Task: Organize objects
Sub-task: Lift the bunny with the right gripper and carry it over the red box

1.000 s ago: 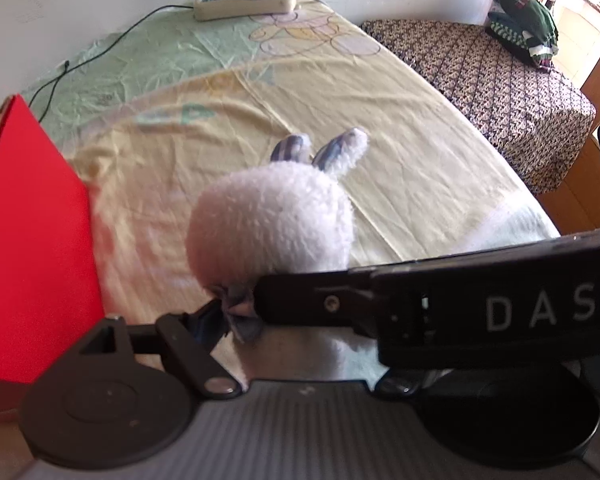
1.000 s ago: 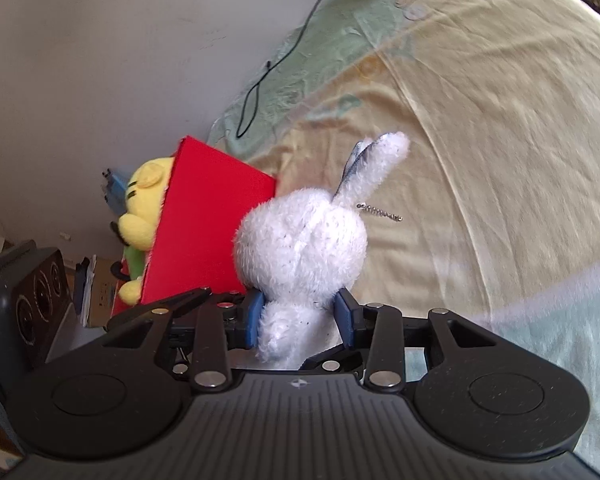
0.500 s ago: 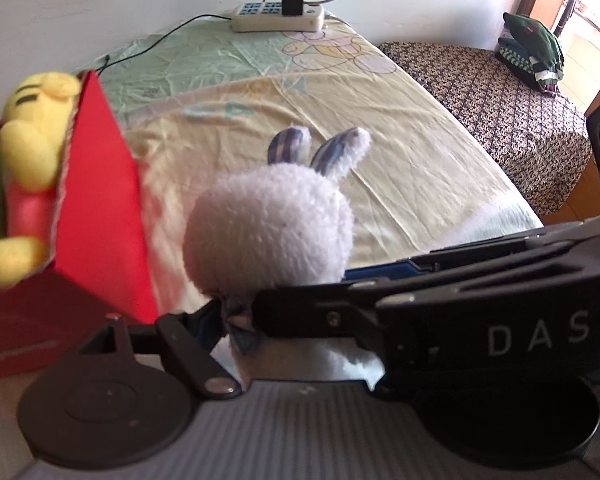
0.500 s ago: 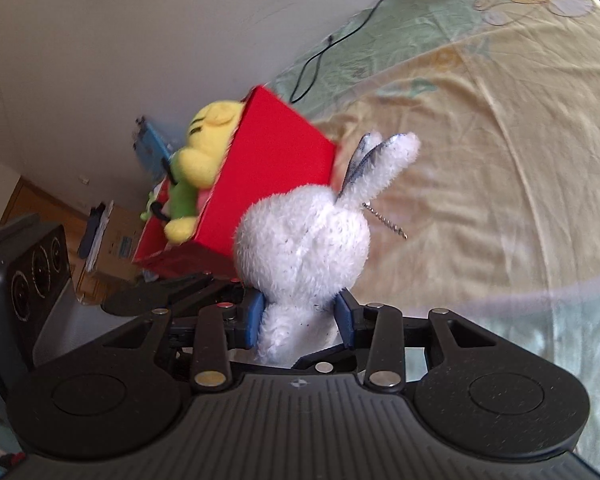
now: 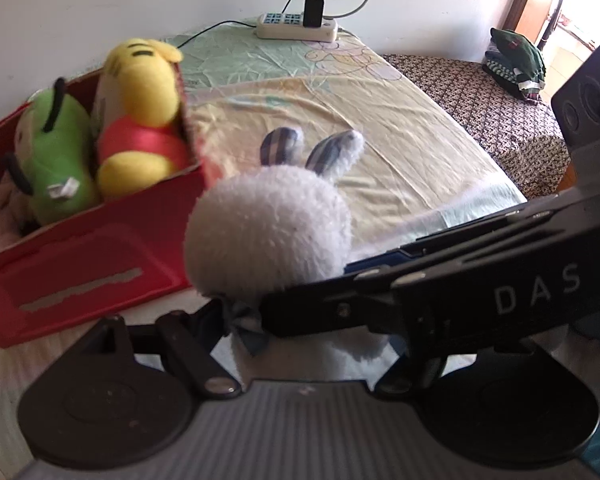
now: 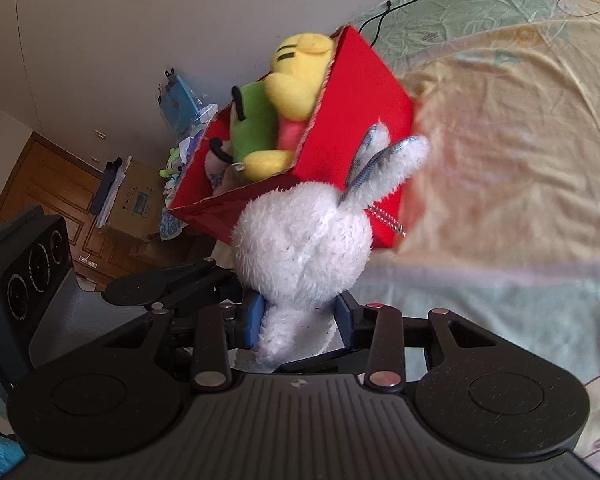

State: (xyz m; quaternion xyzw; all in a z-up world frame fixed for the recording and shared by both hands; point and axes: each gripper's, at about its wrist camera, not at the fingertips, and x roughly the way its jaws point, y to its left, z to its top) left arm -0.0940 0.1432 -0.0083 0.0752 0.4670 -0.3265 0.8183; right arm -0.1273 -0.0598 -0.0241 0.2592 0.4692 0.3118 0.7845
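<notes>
The white letters "DAS" stand on the black right gripper [image 5: 536, 292], seen crossing the left wrist view. Nothing else is legible.

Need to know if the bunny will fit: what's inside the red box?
In the red box: a yellow bear plush and a green plush, side by side. Something pale beneath; the bottom is covered.

The rabbit's [image 5: 268, 224] body is hidden behind the right gripper [image 5: 440, 292] crossing the left wrist view, the left gripper's [image 5: 236, 316] right finger lost behind it, while the red box [image 5: 84, 256] runs off the left edge and the bedsheet [image 6: 500, 152] blurs beside it.
</notes>
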